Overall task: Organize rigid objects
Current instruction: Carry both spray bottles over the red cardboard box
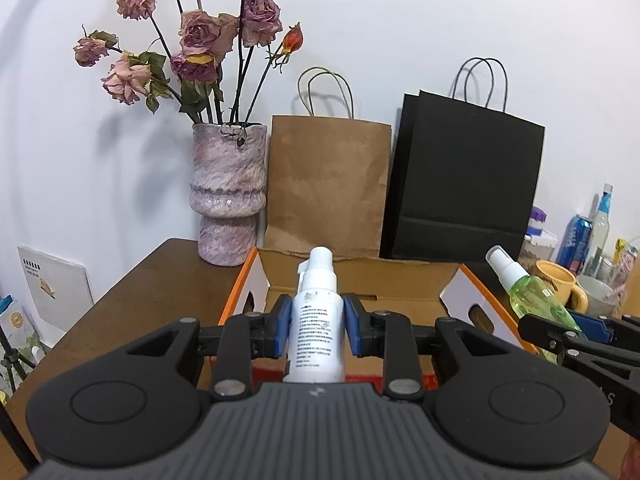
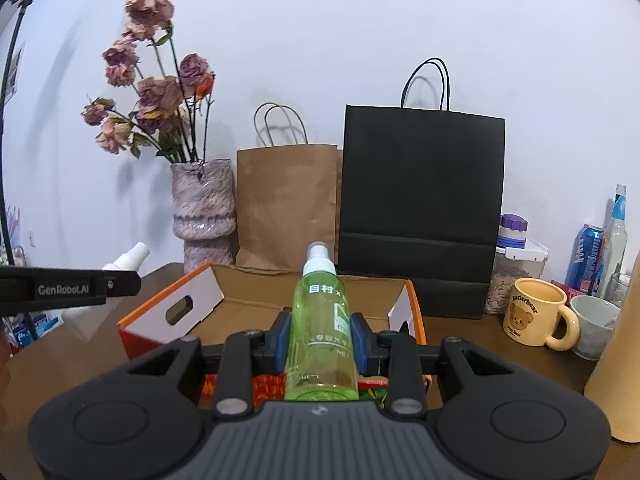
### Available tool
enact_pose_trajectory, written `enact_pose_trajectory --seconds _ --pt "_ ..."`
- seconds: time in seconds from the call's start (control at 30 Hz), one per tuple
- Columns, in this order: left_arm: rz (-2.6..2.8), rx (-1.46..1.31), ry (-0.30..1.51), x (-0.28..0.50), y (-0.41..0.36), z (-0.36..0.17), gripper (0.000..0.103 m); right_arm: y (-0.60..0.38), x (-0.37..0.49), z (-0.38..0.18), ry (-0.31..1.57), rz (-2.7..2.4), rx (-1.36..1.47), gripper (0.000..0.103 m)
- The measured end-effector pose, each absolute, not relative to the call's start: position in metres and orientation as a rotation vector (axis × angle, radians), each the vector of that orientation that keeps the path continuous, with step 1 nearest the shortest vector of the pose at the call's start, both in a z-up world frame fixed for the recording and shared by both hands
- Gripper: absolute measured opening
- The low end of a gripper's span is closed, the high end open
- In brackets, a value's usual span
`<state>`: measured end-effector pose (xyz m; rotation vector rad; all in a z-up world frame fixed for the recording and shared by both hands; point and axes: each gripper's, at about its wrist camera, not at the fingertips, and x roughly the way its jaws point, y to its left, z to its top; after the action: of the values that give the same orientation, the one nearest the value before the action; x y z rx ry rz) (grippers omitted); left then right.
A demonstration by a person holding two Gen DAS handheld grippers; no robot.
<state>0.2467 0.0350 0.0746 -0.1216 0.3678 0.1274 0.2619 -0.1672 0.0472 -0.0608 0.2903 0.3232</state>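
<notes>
We hold a white spray bottle (image 1: 318,320) clamped between the blue pads of our left gripper (image 1: 318,326), and a green spray bottle (image 2: 322,328) pinched in our right gripper (image 2: 322,336). Both bottles hang before the open cardboard box (image 2: 256,292) on the wooden table (image 1: 132,300), nozzles pointing away.

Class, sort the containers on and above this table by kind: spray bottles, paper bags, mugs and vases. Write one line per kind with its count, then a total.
Spray bottles: 2, white bottle in the left tongs, green bottle in the right tongs
Paper bags: 2, brown bag, black bag
Mugs: 2, yellow mug, white mug
Vases: 1, vase
Total: 7
</notes>
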Motion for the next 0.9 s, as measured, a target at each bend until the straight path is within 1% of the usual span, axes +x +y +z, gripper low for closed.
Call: enact_pose_trajectory --seconds 0.53,0.9 --pt "0.169 -0.139 0.382 0.314 0.045 0.07 0.029 -0.159 0.34 0.054 0.332 0.313 -0.012 0.03" --pt "0.177 -0.129 0.442 0.353 0.05 0.054 0.029 -0.151 0.383 0.036 0.409 0.324 -0.026 0.03"
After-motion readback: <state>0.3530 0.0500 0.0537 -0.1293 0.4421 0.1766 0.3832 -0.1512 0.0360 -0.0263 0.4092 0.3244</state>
